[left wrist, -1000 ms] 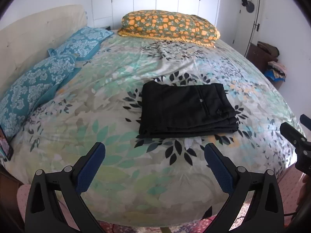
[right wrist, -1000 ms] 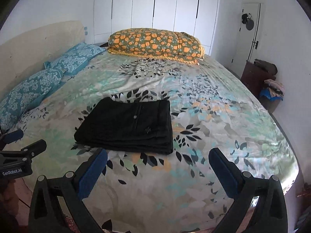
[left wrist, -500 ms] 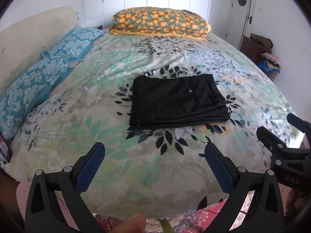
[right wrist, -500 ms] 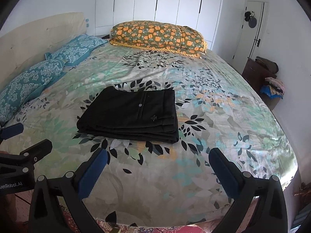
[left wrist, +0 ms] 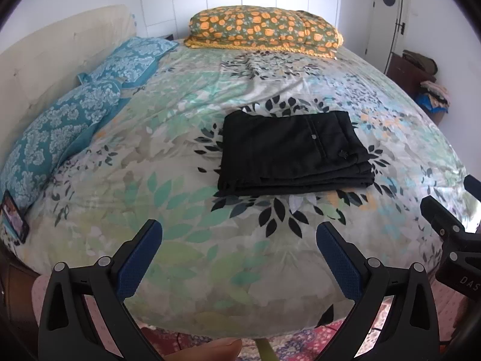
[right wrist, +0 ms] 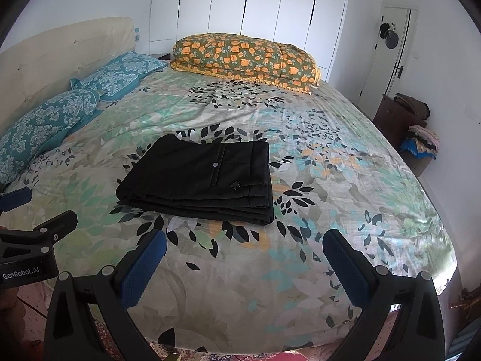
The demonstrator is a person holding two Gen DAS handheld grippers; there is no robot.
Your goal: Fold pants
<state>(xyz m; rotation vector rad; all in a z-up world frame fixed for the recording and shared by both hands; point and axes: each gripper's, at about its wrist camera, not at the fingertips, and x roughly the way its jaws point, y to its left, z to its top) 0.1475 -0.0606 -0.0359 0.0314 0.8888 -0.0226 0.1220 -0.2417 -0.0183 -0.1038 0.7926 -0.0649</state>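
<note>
left gripper (left wrist: 237, 234) jaws wide apart, holding nothing, hovering at the bed's near edge | right gripper (right wrist: 245, 242) likewise spread and empty | black pants (left wrist: 293, 153) folded into a neat stack mid-bed on the leaf-print bedspread (left wrist: 186, 162) | orange floral pillow (left wrist: 264, 31) beyond

Left tongs (left wrist: 237, 240) hang with jaws spread wide, blue pads (left wrist: 139, 258) facing each other and gripping nothing. Right tongs (right wrist: 244, 248) the same — jaws wide apart, empty. Both sit side by side at the bed's near edge, level, pointing forward — a fingertip (left wrist: 210, 350) peeks in below the left pair.
</note>
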